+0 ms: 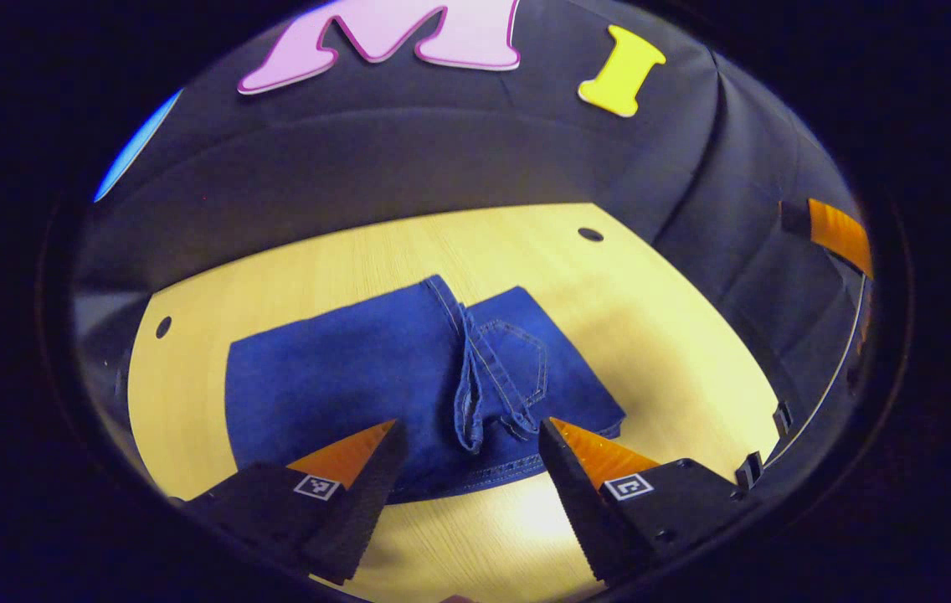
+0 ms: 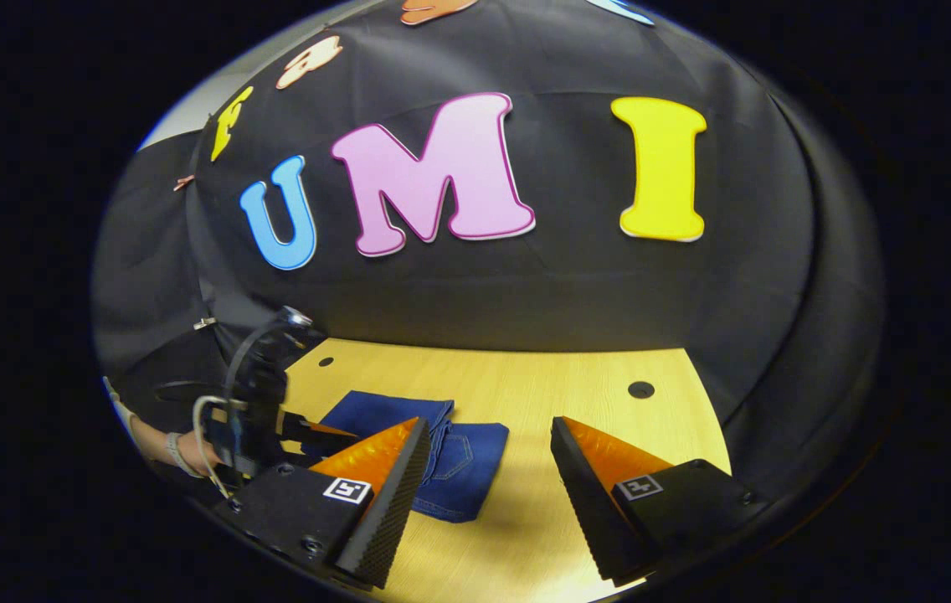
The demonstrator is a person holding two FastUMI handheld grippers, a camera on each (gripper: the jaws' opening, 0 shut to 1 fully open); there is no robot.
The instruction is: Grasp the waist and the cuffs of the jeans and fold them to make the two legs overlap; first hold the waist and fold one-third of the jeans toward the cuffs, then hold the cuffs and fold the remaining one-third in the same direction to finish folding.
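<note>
Left gripper (image 1: 467, 440) hangs right over the near hem of the jeans (image 1: 341, 377), fingers wide apart, nothing between them, touching no cloth that I can make out. The jeans lie dead ahead at twelve o'clock from this claw, folded into a compact blue packet on the table (image 1: 676, 335), long axis running nine to three across the left gripper view, a back pocket showing at one o'clock and a bunched seam ridge straight up the middle. Over in the right gripper view, the right gripper (image 2: 488, 440) is open too, fingers spread and empty, held higher and farther back, with the packet at about eleven o'clock beyond its left finger. Farther off at nine o'clock there's the other gripper, a hand (image 2: 170, 448) behind it, sitting just by the cloth. So the left one is clearly the nearer claw. Judging by that tidy stack, the folding looks done or very nearly so; if any tidying is left, it turns on that near hem, right under the left fingers. Beyond it all, bare tabletop, then the booth wall.
</note>
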